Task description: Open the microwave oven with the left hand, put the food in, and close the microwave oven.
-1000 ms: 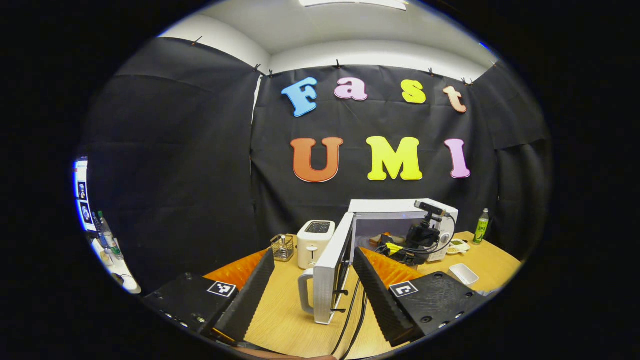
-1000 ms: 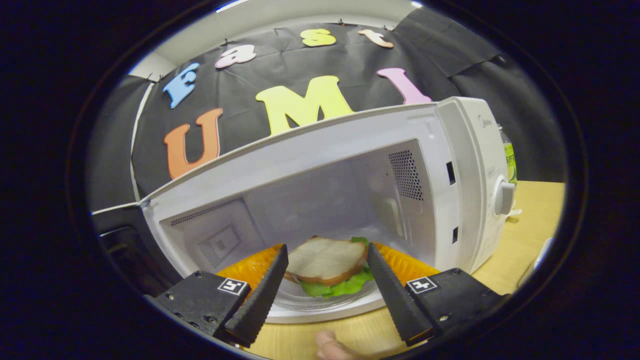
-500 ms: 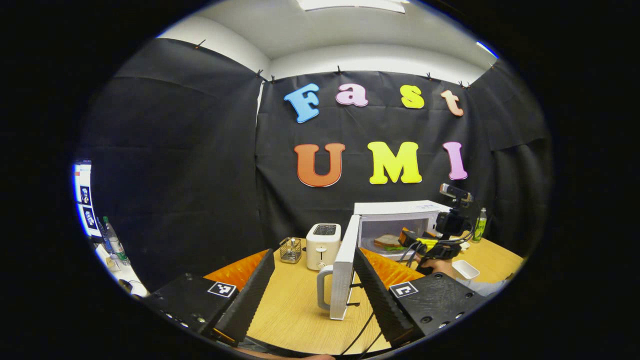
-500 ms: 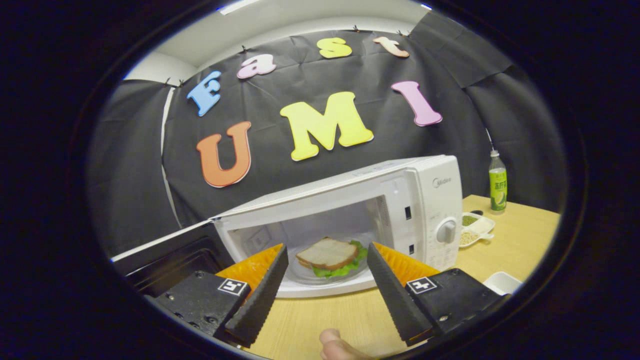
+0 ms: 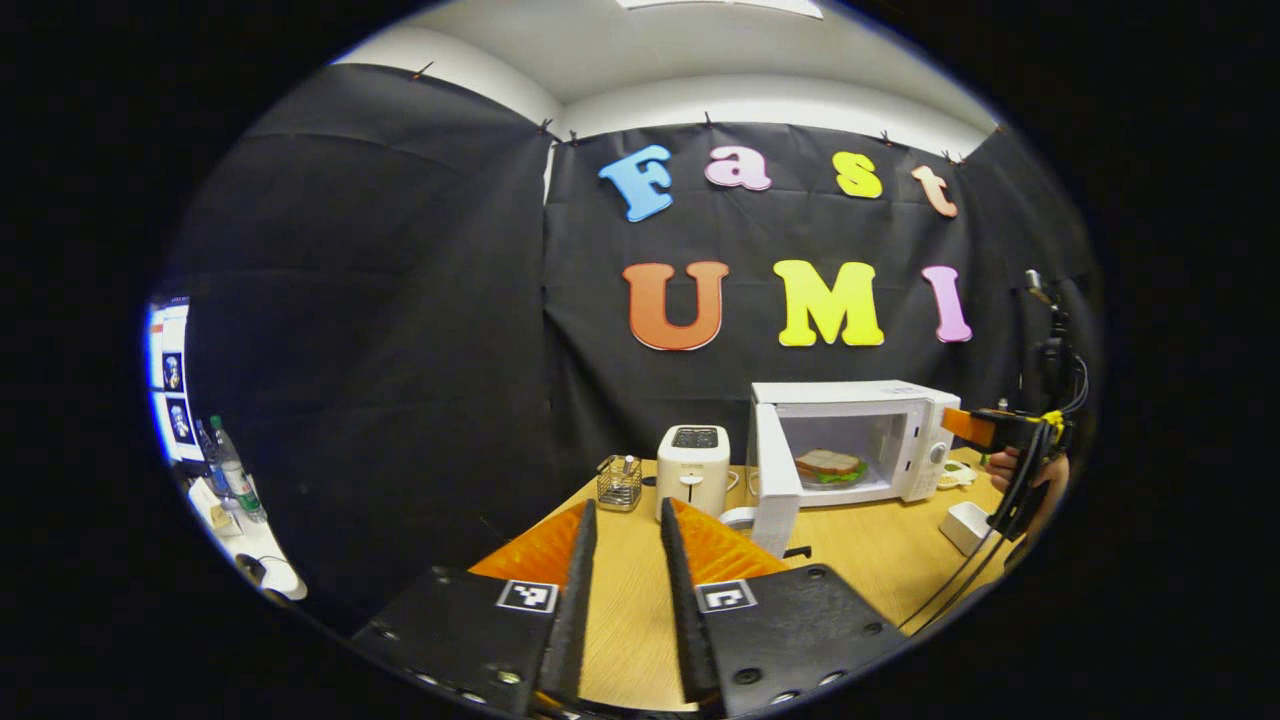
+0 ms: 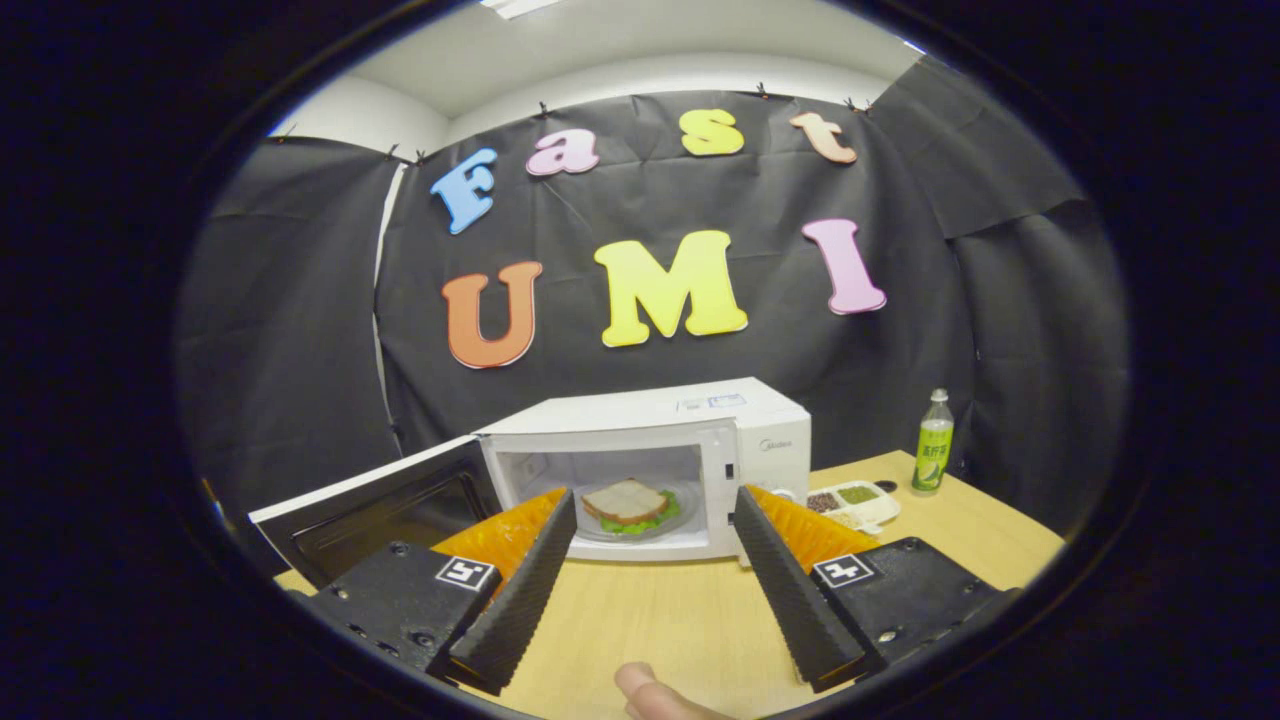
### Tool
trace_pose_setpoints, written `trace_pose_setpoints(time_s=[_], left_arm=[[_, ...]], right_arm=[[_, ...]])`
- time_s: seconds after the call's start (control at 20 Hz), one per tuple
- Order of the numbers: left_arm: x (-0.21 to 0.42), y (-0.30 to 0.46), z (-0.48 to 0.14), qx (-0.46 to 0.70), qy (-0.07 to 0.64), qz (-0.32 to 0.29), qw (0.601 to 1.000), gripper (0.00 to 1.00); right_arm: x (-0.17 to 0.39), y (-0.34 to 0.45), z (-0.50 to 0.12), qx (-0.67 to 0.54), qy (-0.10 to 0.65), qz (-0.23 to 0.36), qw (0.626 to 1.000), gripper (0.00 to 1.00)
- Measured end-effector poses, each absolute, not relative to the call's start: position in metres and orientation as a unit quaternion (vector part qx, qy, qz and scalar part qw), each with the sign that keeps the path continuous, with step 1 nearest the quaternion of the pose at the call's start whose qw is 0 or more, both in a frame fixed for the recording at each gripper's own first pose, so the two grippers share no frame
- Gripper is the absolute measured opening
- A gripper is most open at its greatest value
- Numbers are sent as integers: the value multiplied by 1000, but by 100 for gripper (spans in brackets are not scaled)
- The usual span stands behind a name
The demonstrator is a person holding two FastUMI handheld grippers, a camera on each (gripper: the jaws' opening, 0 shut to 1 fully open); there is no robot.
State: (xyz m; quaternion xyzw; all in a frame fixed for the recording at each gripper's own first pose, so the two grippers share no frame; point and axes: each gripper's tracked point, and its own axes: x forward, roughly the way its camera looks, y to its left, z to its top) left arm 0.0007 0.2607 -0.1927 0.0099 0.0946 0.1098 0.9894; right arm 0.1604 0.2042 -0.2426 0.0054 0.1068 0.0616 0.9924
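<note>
Open door (image 6: 375, 505) flanks bare tabletop (image 6: 650, 610) before microwave (image 6: 650, 465).

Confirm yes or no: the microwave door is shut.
No: in the right gripper view the door stands swung open beside the microwave, with the sandwich visible inside.

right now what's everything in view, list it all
microwave: 1, white, on the table, door swung open
sandwich: 1, bread over green leaves, on the plate inside the microwave
toaster: 1, white, left of the microwave
wire basket: 1, metal, left of the toaster
green bottle: 1, table's far right
divided dish: 1, white, right of the microwave
small white dish: 1, table's right edge
table: 1, light wood
left claw: narrow gap, holds nothing
right claw: open, empty
</note>
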Motion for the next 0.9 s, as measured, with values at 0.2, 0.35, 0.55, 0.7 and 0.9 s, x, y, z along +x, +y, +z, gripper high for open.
trace_pose_setpoints(time_s=[0.2, 0.35, 0.55, 0.7, 0.9], left_arm=[[19, 290, -220, -1, 116, 126, 985, 5], [31, 306, -247, 2, 135, 123, 983, 0], [48, 307, -272, -13, 128, 98, 987, 0], [60, 288, -283, -34, 114, 52, 992, 0], [68, 265, -293, -39, 100, 4, 994, 0]], right_arm=[[130, 179, -204, -7, 80, 65, 995, 100], [110, 161, -179, -11, 62, 67, 996, 91], [93, 133, -157, -15, 52, 55, 997, 91], [81, 118, -148, -23, 53, 44, 997, 91], [59, 115, -138, -15, 50, 69, 996, 92]])
